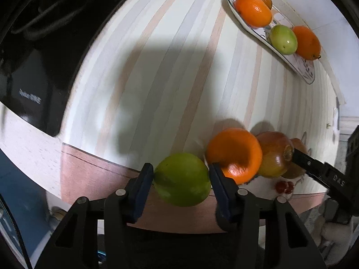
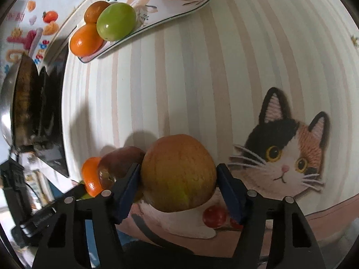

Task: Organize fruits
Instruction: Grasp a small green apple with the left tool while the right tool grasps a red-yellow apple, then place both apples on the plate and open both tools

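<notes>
**Both claws closed on fruit at the near edge of the worktop**

The left claw (image 1: 181,177) has its two blue pads against the sides of a round green fruit with smooth skin (image 1: 182,179), so it is clamped on it. The right claw (image 2: 178,179) is clamped in the same way on a large round fruit with brownish-red skin and a green patch (image 2: 178,174). Both fruits are at the near edge of the striped cloth with a cat picture (image 2: 179,78) that covers the worktop.

Just beside the green fruit lies a glossy orange fruit (image 1: 234,154), and a dark red fruit with a dry stem end (image 1: 274,153) touches it. These neighbours are very close to the pads. In my judgement, a lift could push them and let them roll to the edge. Round, smooth skins can also slip if the pads hold off the middle.

Farther away, a long white dish with a flower pattern (image 2: 179,2) holds more orange fruits and one green one; it is probably the place for sorting. The large fruit looks firm and slightly rough; the green one is shiny.
</notes>
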